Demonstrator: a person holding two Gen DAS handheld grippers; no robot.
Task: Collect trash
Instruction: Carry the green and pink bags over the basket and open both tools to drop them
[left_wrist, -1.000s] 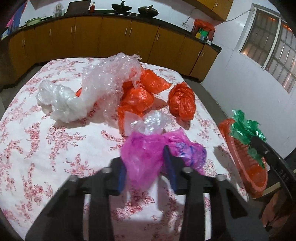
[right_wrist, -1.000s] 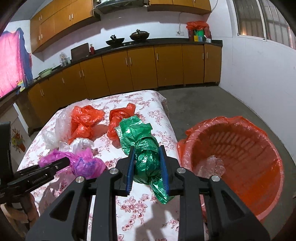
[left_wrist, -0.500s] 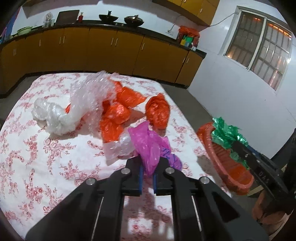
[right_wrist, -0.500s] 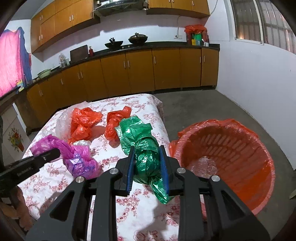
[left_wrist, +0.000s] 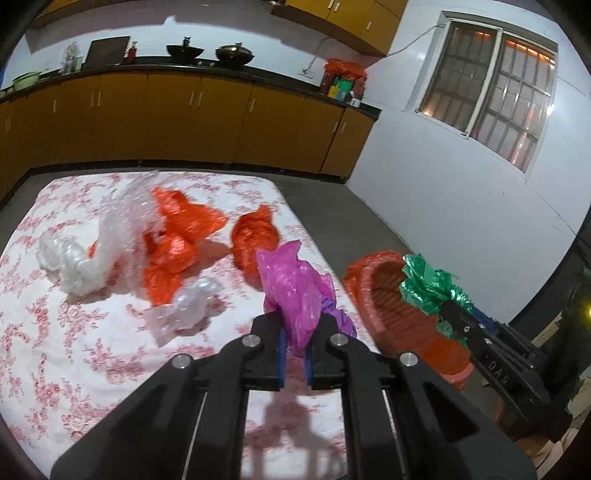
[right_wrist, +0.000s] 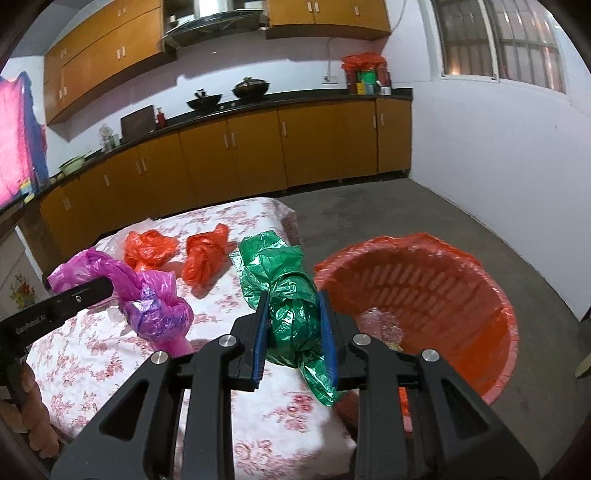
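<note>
While the white clump of plastic lies far to the left of the left gripper on the flowered tablecloth, a sheet of bubble wrap is draped beside it, and crumpled orange bags are piled just to its right. A small clear wrapper is seen ahead and left of the blue fingertips. A single orange bag sits apart from the pile, directly ahead of the left gripper.

The left gripper is clenched on the magenta bag, which is pinched between the blue pads and is held clear of the cloth; its purple lower part hangs beside the right finger.

To the right of the left gripper, past the table edge, the orange basket is placed on the floor. It is lined with an orange plastic liner, and a clear crumpled wrapper lies at its bottom. What else is inside cannot be told.

The right gripper is clamped on the green bag, which is gripped between both pads. The bag is held just left of the basket rim, above the table edge, with its tail hanging below the fingers.
</note>
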